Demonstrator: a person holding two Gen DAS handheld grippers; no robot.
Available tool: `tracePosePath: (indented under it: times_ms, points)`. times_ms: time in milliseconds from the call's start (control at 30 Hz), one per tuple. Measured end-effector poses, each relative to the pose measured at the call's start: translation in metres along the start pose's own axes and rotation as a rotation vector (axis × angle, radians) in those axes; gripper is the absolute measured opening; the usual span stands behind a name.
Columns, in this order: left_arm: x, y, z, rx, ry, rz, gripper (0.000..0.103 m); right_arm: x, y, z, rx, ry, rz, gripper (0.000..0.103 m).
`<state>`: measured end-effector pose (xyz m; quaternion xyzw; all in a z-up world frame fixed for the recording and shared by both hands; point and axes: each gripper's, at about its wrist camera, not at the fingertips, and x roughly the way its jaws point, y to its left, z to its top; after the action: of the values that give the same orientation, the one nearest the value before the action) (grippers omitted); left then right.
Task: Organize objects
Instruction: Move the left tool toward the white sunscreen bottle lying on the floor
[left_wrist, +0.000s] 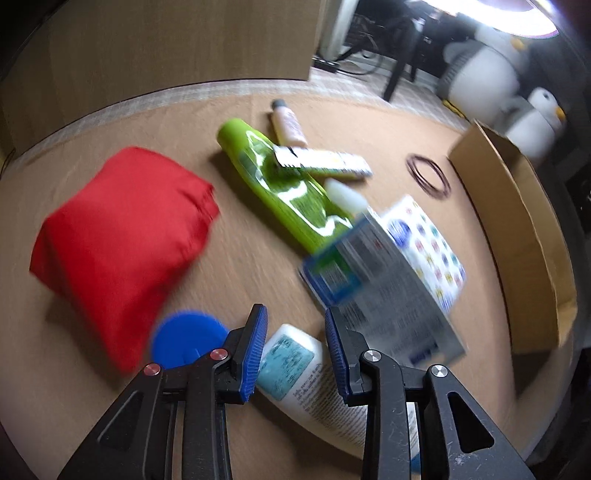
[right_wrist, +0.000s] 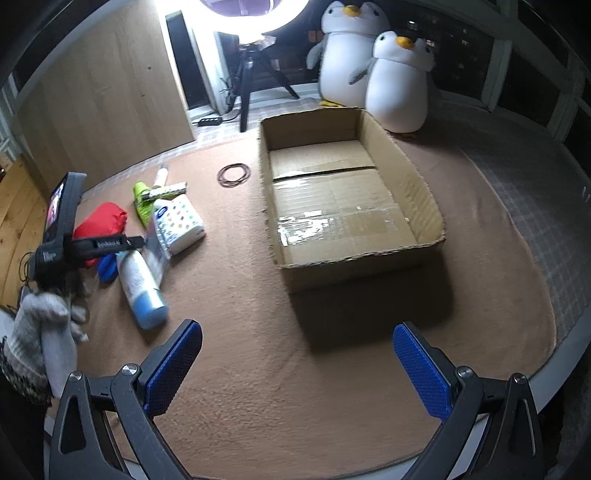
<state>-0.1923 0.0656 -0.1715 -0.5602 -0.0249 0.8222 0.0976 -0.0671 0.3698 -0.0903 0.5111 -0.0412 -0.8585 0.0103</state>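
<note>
Here the left gripper (left_wrist: 295, 354) hangs with its blue pads part-way spread above a white squeeze bottle with a teal label (left_wrist: 295, 365) lying on the tan carpet (left_wrist: 236, 258), nothing pinched between them; a blurred grey-and-blue printed packet (left_wrist: 384, 288) sits at its one o'clock, touching the right pad's outer side, and a red fabric pouch (left_wrist: 122, 236) at ten o'clock. The right gripper (right_wrist: 297, 369) stands spread wide and bare, with the open shallow cardboard box (right_wrist: 421, 184) at its twelve o'clock and the toiletries pile at ten.
</note>
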Motion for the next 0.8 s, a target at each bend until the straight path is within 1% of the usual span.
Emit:
tracePosePath:
  times_ms: [100, 200, 233, 267, 300, 333, 367, 433, 467, 533, 600, 667, 800]
  points:
    - [-0.004, -0.013, -0.014, 0.049, -0.008, 0.016, 0.034, 0.001, 0.007, -0.001, -0.02, -0.002, 0.021, 0.102]
    - [-0.009, -0.02, -0.028, 0.066, -0.007, -0.005, 0.034, 0.002, 0.012, -0.004, -0.03, -0.006, 0.055, 0.102]
    - [-0.011, -0.022, -0.031, 0.064, -0.003, -0.017, 0.036, 0.004, 0.014, -0.005, -0.029, -0.002, 0.082, 0.102]
    - [-0.012, -0.022, -0.033, 0.054, 0.0, -0.03, 0.038, 0.005, 0.014, -0.006, -0.027, -0.001, 0.105, 0.102]
    - [-0.015, -0.021, -0.035, 0.036, 0.002, -0.04, 0.043, 0.006, 0.014, -0.006, -0.024, 0.0, 0.136, 0.102]
    - [-0.023, -0.018, -0.037, 0.01, -0.013, -0.048, 0.046, 0.008, 0.014, -0.007, -0.018, 0.002, 0.185, 0.102]
    - [-0.029, -0.016, -0.039, 0.002, -0.032, -0.046, 0.048, 0.01, 0.014, -0.007, -0.018, 0.005, 0.213, 0.102]
    - [-0.046, -0.011, -0.043, -0.002, -0.074, -0.022, 0.058, 0.015, 0.017, -0.003, -0.023, 0.011, 0.261, 0.102]
    - [-0.055, -0.008, -0.047, -0.007, -0.09, -0.023, 0.059, 0.018, 0.019, -0.001, -0.037, 0.019, 0.273, 0.102]
    - [-0.067, -0.001, -0.054, -0.023, -0.098, -0.049, 0.065, 0.024, 0.026, 0.004, -0.074, 0.033, 0.281, 0.102]
    - [-0.076, 0.004, -0.067, -0.032, -0.092, -0.08, 0.068, 0.03, 0.034, 0.009, -0.119, 0.045, 0.291, 0.102]
    - [-0.08, 0.005, -0.084, -0.034, -0.065, -0.119, 0.07, 0.038, 0.041, 0.015, -0.15, 0.071, 0.307, 0.102]
    - [-0.077, -0.002, -0.106, -0.03, -0.025, -0.149, 0.071, 0.054, 0.054, 0.023, -0.185, 0.134, 0.347, 0.102]
